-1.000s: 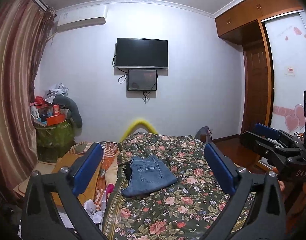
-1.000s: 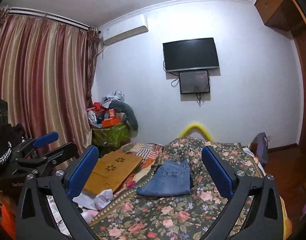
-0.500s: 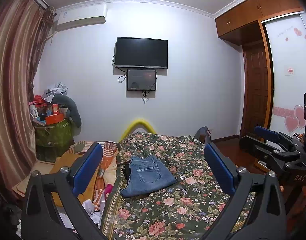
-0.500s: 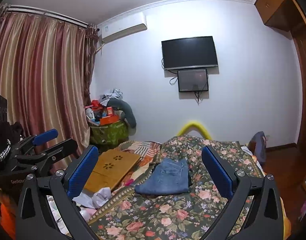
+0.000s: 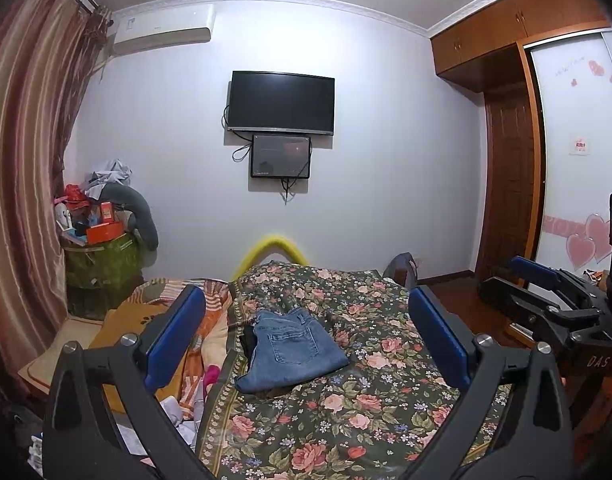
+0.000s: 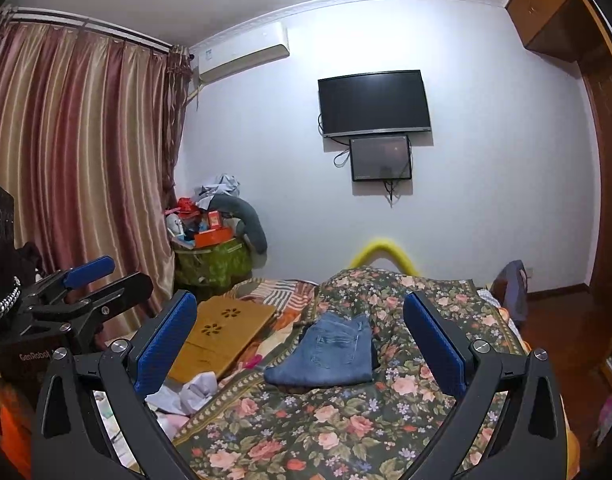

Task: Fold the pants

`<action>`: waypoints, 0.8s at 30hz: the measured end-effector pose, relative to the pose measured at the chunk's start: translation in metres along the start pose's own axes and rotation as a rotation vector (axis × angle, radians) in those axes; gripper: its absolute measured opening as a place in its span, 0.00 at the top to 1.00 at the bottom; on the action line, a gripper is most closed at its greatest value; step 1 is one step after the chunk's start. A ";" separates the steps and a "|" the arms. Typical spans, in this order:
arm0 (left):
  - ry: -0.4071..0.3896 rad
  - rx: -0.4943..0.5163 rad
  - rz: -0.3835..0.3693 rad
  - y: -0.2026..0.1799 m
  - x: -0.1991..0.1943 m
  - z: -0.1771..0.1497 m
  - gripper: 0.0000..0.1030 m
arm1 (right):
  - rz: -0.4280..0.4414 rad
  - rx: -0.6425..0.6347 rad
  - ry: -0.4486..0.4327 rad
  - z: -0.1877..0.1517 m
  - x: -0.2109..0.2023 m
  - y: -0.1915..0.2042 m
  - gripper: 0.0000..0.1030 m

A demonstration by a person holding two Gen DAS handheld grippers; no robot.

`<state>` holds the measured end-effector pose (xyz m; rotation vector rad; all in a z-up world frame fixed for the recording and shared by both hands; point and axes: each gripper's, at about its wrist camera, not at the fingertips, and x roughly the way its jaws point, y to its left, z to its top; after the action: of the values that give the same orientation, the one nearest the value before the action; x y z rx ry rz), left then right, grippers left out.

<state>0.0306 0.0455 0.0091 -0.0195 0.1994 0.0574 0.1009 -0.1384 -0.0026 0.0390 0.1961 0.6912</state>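
A pair of blue jeans [image 5: 292,352] lies folded into a compact stack on the flowered bedspread [image 5: 365,412], back pocket up. It also shows in the right wrist view [image 6: 329,354]. My left gripper [image 5: 306,340] is open and empty, held back from and above the jeans. My right gripper [image 6: 302,340] is open and empty too, equally far back. Each gripper shows at the edge of the other's view: the right one [image 5: 545,292] and the left one [image 6: 86,280].
A wooden lap board [image 6: 222,334] and loose clothes [image 6: 190,392] lie on the bed's left side. A cluttered green bin [image 6: 212,260] stands by the curtain [image 6: 74,168]. A TV [image 5: 281,103] hangs on the far wall; a wardrobe [image 5: 513,152] stands right.
Both grippers have drifted slightly, shifting the views a little. The jeans lie unmoved and both grippers stay open.
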 end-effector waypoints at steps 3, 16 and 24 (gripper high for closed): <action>0.002 -0.003 -0.002 0.000 0.001 0.000 0.01 | 0.001 0.002 -0.001 0.000 0.000 0.000 0.00; 0.005 -0.003 -0.016 -0.004 0.002 -0.002 0.00 | -0.005 0.008 0.000 -0.001 0.000 -0.002 0.00; 0.022 -0.008 -0.046 -0.004 0.004 -0.002 0.00 | -0.006 0.015 -0.001 0.000 0.000 -0.003 0.00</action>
<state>0.0339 0.0420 0.0061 -0.0331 0.2208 0.0126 0.1027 -0.1411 -0.0031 0.0527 0.2002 0.6836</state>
